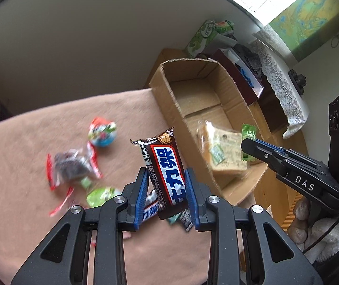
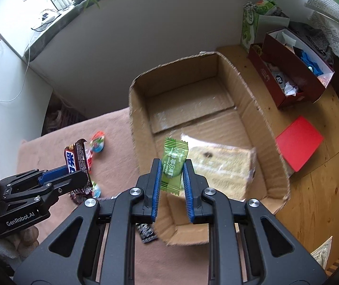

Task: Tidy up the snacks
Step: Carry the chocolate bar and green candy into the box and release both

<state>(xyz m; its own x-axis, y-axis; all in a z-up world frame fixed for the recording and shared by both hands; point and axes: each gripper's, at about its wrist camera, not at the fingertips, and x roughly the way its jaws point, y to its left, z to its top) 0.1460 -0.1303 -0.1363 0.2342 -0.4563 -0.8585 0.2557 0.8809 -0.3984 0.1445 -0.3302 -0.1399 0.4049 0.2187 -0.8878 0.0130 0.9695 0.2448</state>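
Observation:
My left gripper [image 1: 165, 174] is shut on a brown chocolate bar [image 1: 163, 168] and holds it above the pink cloth [image 1: 27, 166]. My right gripper [image 2: 172, 163] is shut on a green candy packet [image 2: 173, 163] over the near end of the open cardboard box [image 2: 262, 123]. A wrapped yellow cake [image 2: 226, 168] lies inside the box. Loose snacks remain on the cloth: a round red-blue candy [image 1: 101, 131], a red-edged dark packet [image 1: 73, 163] and a green candy [image 1: 100, 196]. The right gripper shows in the left wrist view [image 1: 247, 146], the left gripper in the right wrist view [image 2: 74, 171].
A dark red box [image 2: 290, 87] of odds and ends and a green carton [image 2: 250, 23] stand behind the cardboard box on the wooden table [image 2: 323, 190]. A red card [image 2: 298, 142] lies to the right of the box. A small black packet [image 2: 146, 232] lies near the box's front corner.

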